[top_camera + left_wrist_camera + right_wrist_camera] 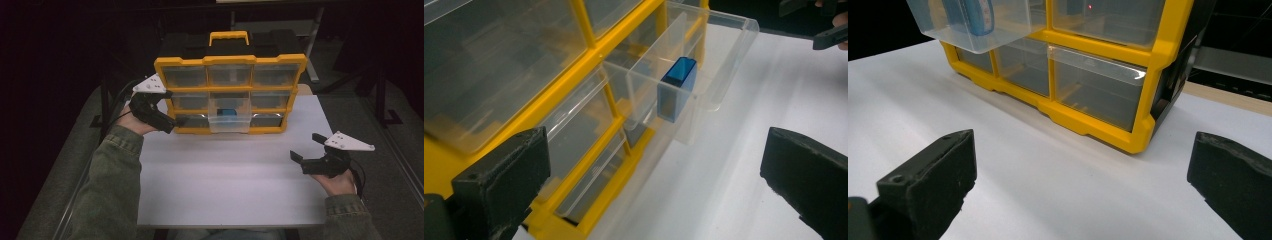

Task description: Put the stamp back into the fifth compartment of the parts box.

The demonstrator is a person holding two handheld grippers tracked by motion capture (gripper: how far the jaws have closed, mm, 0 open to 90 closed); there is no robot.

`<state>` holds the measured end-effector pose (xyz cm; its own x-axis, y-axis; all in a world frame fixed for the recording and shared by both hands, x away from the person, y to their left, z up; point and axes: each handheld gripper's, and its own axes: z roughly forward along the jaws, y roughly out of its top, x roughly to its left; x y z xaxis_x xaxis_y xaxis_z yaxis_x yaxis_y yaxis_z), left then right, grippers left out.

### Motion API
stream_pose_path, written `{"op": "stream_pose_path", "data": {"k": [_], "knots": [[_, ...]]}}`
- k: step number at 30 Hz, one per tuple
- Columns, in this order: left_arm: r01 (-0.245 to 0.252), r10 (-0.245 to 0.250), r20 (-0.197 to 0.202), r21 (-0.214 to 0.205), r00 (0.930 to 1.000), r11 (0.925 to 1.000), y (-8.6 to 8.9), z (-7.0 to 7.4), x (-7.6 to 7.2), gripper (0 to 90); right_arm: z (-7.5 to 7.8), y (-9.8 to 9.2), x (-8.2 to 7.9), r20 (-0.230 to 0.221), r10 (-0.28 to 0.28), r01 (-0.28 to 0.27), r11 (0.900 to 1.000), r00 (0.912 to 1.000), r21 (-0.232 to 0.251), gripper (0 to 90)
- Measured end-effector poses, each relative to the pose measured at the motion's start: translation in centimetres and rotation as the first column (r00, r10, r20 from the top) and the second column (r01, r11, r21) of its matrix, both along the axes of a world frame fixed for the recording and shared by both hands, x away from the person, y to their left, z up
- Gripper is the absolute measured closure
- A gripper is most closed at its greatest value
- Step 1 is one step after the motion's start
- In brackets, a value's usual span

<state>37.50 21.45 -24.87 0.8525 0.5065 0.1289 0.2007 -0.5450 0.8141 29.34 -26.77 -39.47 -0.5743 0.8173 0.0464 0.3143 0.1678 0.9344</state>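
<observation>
While the white worktop [225, 180] carries a yellow organizer [230, 92] at its 12 o'clock edge, a clear drawer [229, 116] juts from the middle column, holding a blue box [680, 87]. At 9 o'clock, beside the organizer's corner, the left tool [172, 125] gapes empty. At 3 o'clock the right tool [302, 149] hovers, likewise released.

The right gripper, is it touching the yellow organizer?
Apart. The high view shows the right gripper well clear of the yellow organizer, with bare white table between them; its jaws stand open.
</observation>
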Motion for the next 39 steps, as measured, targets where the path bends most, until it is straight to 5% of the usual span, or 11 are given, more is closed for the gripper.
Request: {"op": "stream_pose_path", "data": {"k": [8, 22, 39], "knots": [[-0.021, 0.021, 0.008, -0.053, 0.9997, 0.9984, 1.8, -1.1, -0.6, 0.0, 0.0, 0.0, 0.0, 0.0, 0.001, -0.001, 1.0, 1.0, 0.0, 0.0], [-0.06, 0.059, -0.012, -0.083, 0.9982, 0.9947, 4.3, -3.8, -1.7, 0.0, -0.1, 0.0, -0.1, -0.003, 0.003, -0.003, 1.0, 1.0, 0.003, 0.0], [-0.129, 0.126, -0.034, -0.137, 0.9915, 0.9821, 6.9, -7.7, -2.6, 0.0, -0.1, 0.1, -0.1, -0.003, 0.004, -0.004, 1.0, 1.0, 0.003, 0.0]]}}
